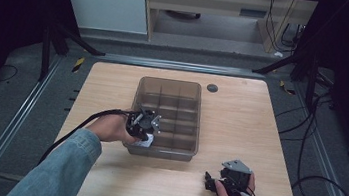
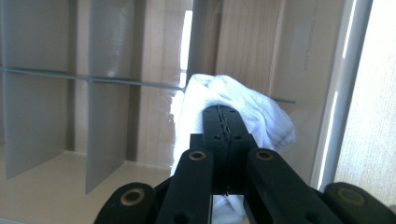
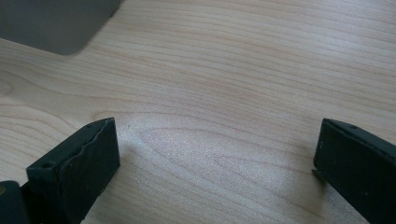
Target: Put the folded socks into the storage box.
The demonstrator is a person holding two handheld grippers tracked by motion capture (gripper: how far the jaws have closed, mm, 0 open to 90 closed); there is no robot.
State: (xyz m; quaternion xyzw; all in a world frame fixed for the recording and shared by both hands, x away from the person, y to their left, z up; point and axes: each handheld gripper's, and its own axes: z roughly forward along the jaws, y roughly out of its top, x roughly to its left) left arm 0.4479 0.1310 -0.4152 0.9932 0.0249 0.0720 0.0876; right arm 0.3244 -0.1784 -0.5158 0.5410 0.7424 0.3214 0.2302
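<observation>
My left tool (image 2: 223, 122) is pinching a bunched white cloth (image 2: 243, 109), jaws pressed tight on a fold so it hangs as one bundle, and I hold it low in the near-left compartment of the divided grey bin (image 1: 190, 130), close to the wall, seemingly to set it down in there; whether it already touches the bin floor I can't quite tell. My right tool (image 3: 217, 154) rests spread wide and empty over the bare worktop (image 3: 243, 70), parked well apart from the bin so it stays out of the way.
</observation>
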